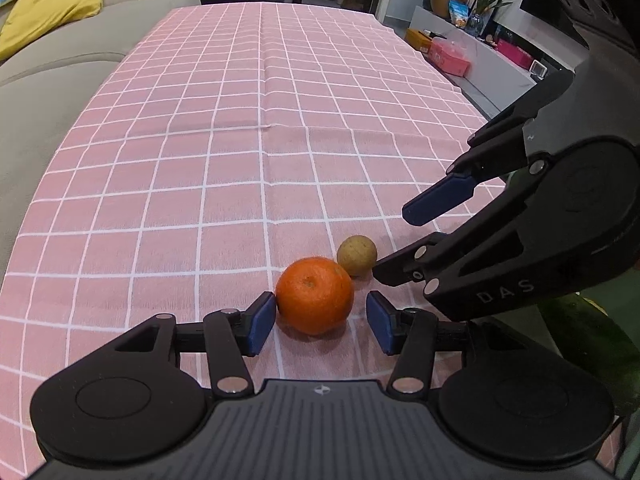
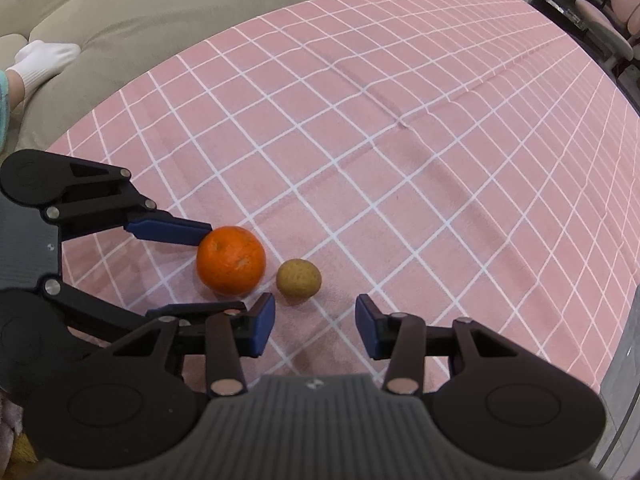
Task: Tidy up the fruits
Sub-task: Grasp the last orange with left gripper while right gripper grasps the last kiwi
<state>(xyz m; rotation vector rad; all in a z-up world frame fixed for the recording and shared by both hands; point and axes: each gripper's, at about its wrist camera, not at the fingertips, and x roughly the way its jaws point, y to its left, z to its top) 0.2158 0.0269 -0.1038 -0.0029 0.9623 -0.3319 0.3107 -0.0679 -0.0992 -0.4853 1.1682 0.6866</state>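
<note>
An orange (image 1: 315,295) lies on the pink checked tablecloth (image 1: 224,168), with a small brown round fruit (image 1: 357,255) just behind it. My left gripper (image 1: 320,322) is open, its blue pads on either side of the orange; the left pad seems to touch it. My right gripper (image 1: 394,240) comes in from the right, open, next to the brown fruit. In the right wrist view the orange (image 2: 231,261) and brown fruit (image 2: 298,277) lie side by side. My right gripper (image 2: 315,326) is open just short of the brown fruit, and my left gripper (image 2: 218,268) straddles the orange.
A beige sofa (image 1: 60,80) runs along the table's left side, with a yellow cloth (image 1: 44,16) on it. A low cabinet with boxes (image 1: 472,56) stands at the far right. A person's socked foot (image 2: 44,60) rests on the sofa. A dark green object (image 1: 588,336) lies at the right edge.
</note>
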